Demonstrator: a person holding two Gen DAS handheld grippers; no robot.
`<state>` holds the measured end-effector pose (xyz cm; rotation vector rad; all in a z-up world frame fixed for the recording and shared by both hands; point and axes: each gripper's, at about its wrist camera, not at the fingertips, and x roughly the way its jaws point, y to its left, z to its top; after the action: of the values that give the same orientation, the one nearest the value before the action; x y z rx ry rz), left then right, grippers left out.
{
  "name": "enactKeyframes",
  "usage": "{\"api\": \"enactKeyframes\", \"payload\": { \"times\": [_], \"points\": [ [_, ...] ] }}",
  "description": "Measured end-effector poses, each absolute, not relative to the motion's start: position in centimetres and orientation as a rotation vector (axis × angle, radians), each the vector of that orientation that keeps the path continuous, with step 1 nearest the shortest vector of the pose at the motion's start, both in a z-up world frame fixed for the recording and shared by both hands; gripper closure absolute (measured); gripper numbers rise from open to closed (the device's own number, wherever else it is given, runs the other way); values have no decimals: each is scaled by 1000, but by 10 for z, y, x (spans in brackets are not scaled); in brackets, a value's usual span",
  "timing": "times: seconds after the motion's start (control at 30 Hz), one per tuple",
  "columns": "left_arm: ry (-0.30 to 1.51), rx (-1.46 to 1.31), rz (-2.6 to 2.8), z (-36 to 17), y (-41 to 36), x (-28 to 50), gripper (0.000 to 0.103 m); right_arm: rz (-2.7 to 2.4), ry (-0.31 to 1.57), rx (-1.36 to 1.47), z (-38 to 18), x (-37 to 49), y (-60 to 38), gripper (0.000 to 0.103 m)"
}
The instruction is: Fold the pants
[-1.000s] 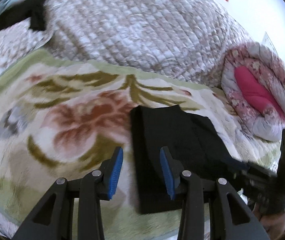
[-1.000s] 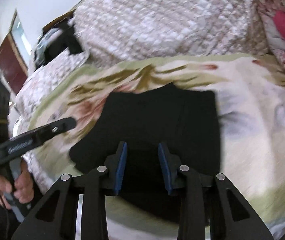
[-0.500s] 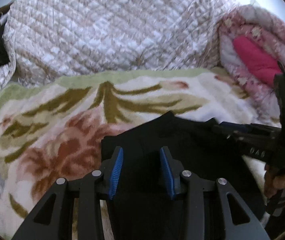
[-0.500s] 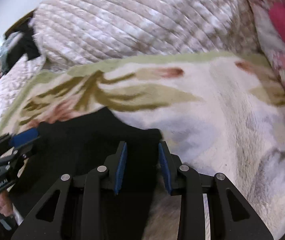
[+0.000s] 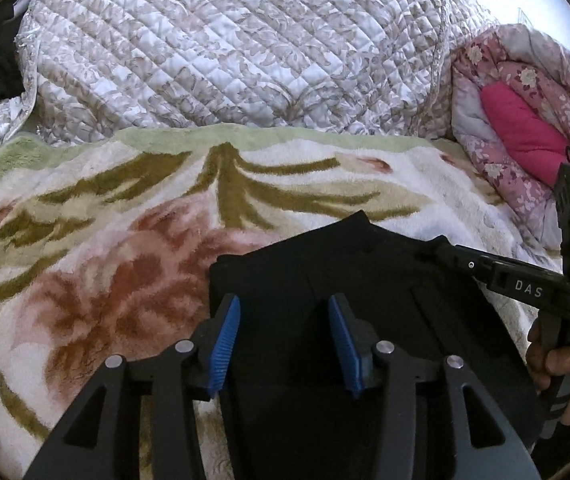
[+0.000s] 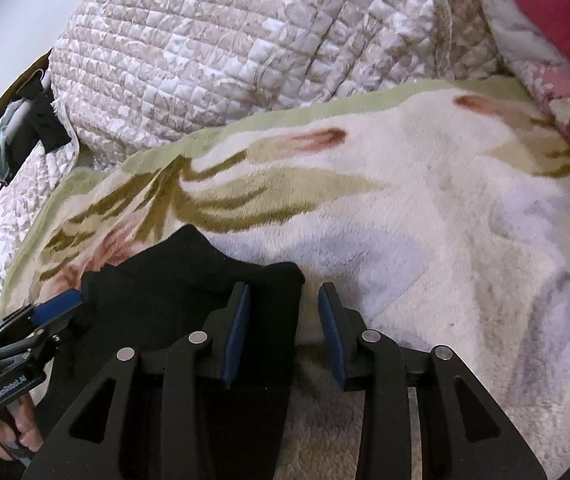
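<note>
Black pants [image 5: 365,292], folded into a compact shape, lie on a floral blanket [image 5: 105,240]. My left gripper [image 5: 285,336] is open, low over the pants' left part, blue pads either side of the fabric. In the right wrist view my right gripper [image 6: 283,320] is open over the pants' [image 6: 173,292] right far corner, with the edge between the fingers. The right gripper also shows at the right of the left wrist view [image 5: 445,252]. The left gripper shows at the left of the right wrist view [image 6: 57,308].
A quilted beige bedspread [image 5: 225,48] rises behind the blanket. A rolled pink floral quilt [image 5: 525,120] lies at the right. Dark clothes [image 6: 37,120] hang at the far left.
Both grippers have moved forward and down to the far edge of the pants. They were open before and stay open. The pants have not visibly shifted.
</note>
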<state>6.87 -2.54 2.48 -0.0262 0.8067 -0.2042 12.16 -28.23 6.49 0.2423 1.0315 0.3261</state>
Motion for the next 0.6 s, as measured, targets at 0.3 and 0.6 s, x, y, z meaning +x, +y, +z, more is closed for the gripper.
{"api": "enactKeyframes", "payload": {
  "times": [0.3, 0.6],
  "points": [
    [762, -14, -147, 48, -16, 47, 53, 353, 948, 194, 102, 79, -279, 68],
    [701, -15, -143, 72, -18, 21, 53, 398, 957, 110, 107, 23, -261, 68]
  ]
}}
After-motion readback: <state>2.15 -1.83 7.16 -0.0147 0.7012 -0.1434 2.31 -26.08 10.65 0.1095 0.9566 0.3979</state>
